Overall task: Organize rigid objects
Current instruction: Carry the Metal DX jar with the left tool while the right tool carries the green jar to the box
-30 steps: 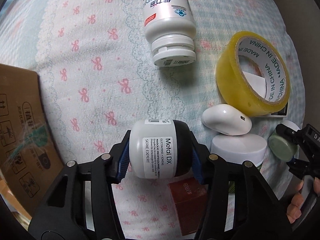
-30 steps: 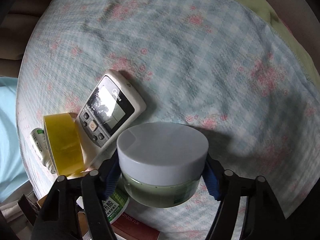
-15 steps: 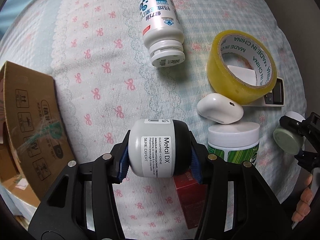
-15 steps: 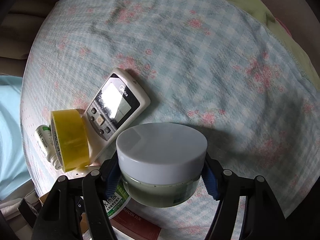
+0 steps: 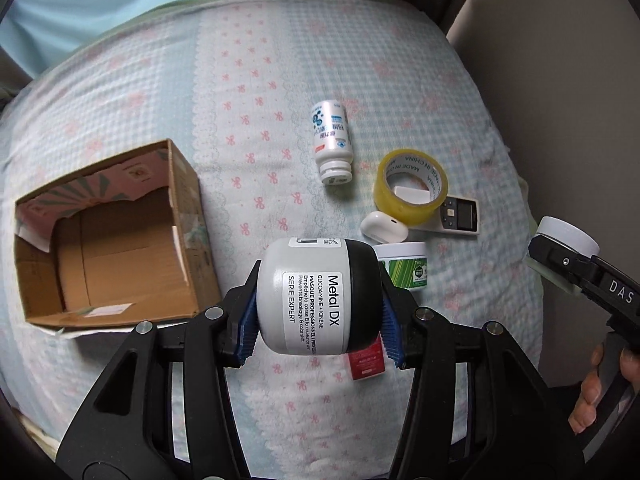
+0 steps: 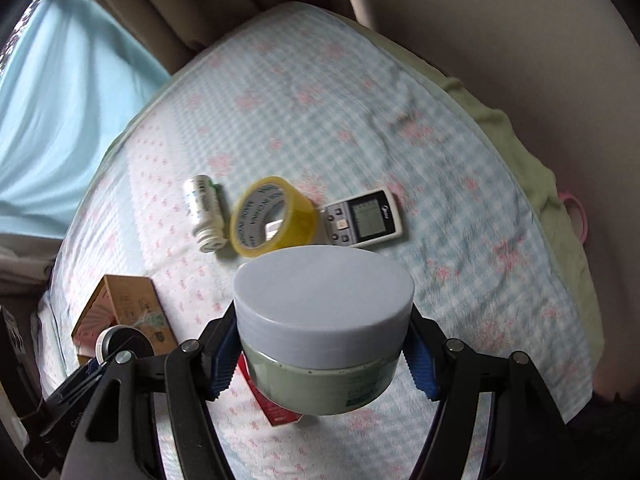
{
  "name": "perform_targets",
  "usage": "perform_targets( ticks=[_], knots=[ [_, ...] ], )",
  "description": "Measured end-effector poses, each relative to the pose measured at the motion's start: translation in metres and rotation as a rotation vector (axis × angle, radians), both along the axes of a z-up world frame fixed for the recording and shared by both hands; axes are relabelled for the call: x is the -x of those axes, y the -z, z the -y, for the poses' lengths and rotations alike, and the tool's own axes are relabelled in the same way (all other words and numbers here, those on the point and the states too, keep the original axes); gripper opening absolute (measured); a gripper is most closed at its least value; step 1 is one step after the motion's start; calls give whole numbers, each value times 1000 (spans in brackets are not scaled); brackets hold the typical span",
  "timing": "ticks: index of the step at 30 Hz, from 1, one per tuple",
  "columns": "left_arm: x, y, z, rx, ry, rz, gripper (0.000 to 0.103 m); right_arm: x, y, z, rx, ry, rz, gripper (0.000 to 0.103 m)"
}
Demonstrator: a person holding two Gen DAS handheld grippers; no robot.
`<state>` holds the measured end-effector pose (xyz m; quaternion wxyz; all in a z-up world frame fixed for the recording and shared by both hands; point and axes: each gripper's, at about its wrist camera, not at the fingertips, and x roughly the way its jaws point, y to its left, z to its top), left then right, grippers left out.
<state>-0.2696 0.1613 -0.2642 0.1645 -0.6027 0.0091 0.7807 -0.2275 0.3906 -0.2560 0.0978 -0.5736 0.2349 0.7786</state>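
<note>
My left gripper (image 5: 318, 328) is shut on a grey and black Metal DX jar (image 5: 316, 296), held on its side high above the bed. My right gripper (image 6: 322, 360) is shut on a green cream jar with a white lid (image 6: 322, 320), also held in the air; it shows at the right edge of the left wrist view (image 5: 566, 240). An open cardboard box (image 5: 108, 236) stands on the bed to the left of the Metal DX jar and looks empty inside; it also shows in the right wrist view (image 6: 128, 312).
On the bedspread lie a white pill bottle (image 5: 331, 144), a yellow tape roll (image 5: 412, 184), a remote control (image 5: 456, 218), a white oval case (image 5: 383, 228), a green-labelled tub (image 5: 404, 264) and a red box (image 5: 366, 360). A wall stands to the right.
Both grippers have risen well away from the bed with their jars. The objects look smaller and the open cardboard box has come fully into view at left.
</note>
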Motion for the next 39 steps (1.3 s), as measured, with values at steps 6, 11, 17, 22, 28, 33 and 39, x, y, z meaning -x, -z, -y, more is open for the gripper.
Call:
perform_targets(
  ticks=[6, 11, 17, 22, 28, 33, 39],
  knots=[
    [-3, -57, 69, -51, -12, -83, 46, -3, -56, 63, -31, -104, -64, 66],
    [3, -81, 139, -80, -17, -125, 46, 7, -87, 135, -54, -184, -107, 66],
    [16, -91, 225, -54, -31, -160, 46, 31, -114, 231, -105, -283, -136, 66],
    [31, -75, 286, -7, -30, -160, 46, 52, -113, 302, -138, -374, -123, 66],
    [51, -36, 334, 37, -27, -114, 46, 76, -91, 369, -168, -489, -85, 66],
    [66, 2, 350, 59, -27, -57, 46, 100, -63, 408, -205, -572, -35, 66],
    [84, 53, 341, 85, 10, 4, 46, 126, -5, 433, -242, -648, 87, 66]
  ],
)
